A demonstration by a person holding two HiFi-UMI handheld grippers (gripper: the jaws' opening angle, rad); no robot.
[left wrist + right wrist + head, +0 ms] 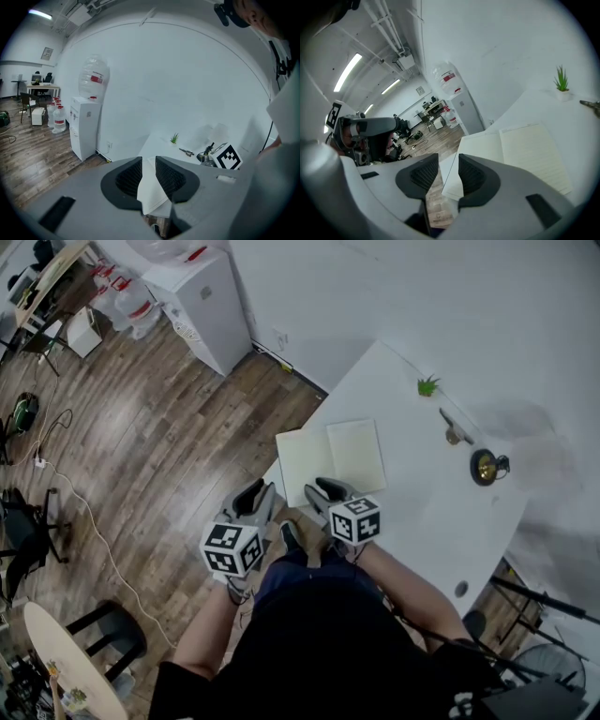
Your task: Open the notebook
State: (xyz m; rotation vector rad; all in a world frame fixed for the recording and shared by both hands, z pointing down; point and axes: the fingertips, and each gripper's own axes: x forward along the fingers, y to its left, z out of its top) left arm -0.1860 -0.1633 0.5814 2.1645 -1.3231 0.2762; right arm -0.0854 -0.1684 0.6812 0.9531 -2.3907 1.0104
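The notebook (330, 460) lies open on the white table (403, 390), its two pale pages flat near the table's near-left edge. My left gripper (255, 499) hangs just off that edge, over the floor, beside the left page. My right gripper (328, 491) hovers at the notebook's near edge. In the left gripper view the jaws (148, 161) stand apart with the notebook (152, 187) showing beyond them, untouched. In the right gripper view the jaws (448, 159) are open too, nothing between them, with the open pages (525, 150) ahead to the right.
On the table's far side sit a small green plant (428, 386), a metal tool (455, 432) and a round brass-and-black object (486, 466). A water dispenser (206, 306) stands by the wall. Wooden floor lies left of the table.
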